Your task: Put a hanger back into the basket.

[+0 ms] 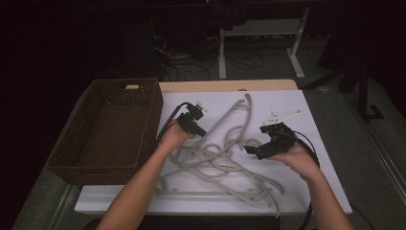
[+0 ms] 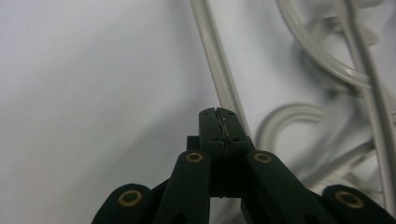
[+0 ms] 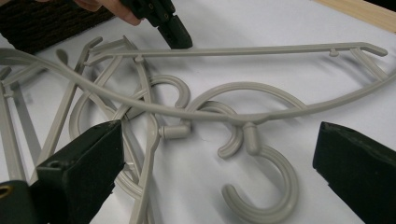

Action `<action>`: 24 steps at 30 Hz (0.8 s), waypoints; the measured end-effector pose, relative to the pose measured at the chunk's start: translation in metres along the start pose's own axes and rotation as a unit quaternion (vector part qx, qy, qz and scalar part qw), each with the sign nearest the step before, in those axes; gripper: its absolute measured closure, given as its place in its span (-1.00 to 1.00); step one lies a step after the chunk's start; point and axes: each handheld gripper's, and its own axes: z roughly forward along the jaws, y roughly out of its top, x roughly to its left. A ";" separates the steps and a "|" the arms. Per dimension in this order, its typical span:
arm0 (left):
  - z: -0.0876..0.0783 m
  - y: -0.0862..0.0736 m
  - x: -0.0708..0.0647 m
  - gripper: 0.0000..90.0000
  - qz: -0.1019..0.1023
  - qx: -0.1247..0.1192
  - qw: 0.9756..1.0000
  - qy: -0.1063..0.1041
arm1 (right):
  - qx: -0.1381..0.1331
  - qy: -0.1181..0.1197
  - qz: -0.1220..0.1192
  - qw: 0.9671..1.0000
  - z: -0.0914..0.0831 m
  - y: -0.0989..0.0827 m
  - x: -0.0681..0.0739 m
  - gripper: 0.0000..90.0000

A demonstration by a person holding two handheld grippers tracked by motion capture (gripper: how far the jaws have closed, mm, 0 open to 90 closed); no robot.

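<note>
High view, left gripper (image 1: 200,131): jaws pressed together, nothing between them, tips at the hangers' left edge.
Hangers (image 1: 225,158): pale grey plastic, curved hooks, tangled flat on the white table (image 1: 311,191).
Right gripper (image 1: 250,150): jaws wide apart, hooks just ahead between them.

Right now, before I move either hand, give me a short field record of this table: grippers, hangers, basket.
left gripper: shut, tip at a hanger bar, no bar seen between the jaws
right gripper: open, empty, aimed at the hooks
hangers: grey plastic, tangled in a pile on the white tabletop
basket: dark wicker, left of the pile, nothing seen inside
</note>
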 end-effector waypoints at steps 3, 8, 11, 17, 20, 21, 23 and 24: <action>0.003 0.002 -0.005 1.00 0.005 0.000 1.000 -0.008 | 0.003 -0.001 0.000 1.000 0.001 0.000 0.000 -0.96; 0.008 0.009 -0.020 1.00 0.019 -0.006 0.999 -0.034 | 0.003 -0.003 0.002 1.000 0.000 -0.001 -0.001 -0.96; 0.013 0.013 -0.030 1.00 0.026 -0.009 0.999 -0.047 | 0.002 -0.004 0.003 1.000 0.000 -0.001 -0.001 -0.96; 0.023 0.021 -0.049 1.00 0.039 -0.015 0.996 -0.079 | 0.002 -0.005 0.005 1.000 -0.001 -0.001 -0.002 -0.96; 0.026 0.022 -0.055 0.94 0.050 -0.017 0.996 -0.075 | 0.002 -0.007 0.004 1.000 -0.001 -0.001 -0.002 -0.96; 0.026 0.022 -0.055 0.85 0.050 -0.020 0.996 -0.071 | 0.003 -0.009 0.005 1.000 -0.001 -0.002 -0.002 -0.96; 0.022 0.020 -0.051 0.81 0.045 -0.032 0.996 -0.068 | 0.003 -0.009 0.007 1.000 -0.001 -0.002 -0.003 -0.96; 0.014 0.017 -0.046 0.68 0.039 -0.048 0.996 -0.062 | 0.004 -0.012 0.011 1.000 -0.001 -0.003 -0.003 -0.90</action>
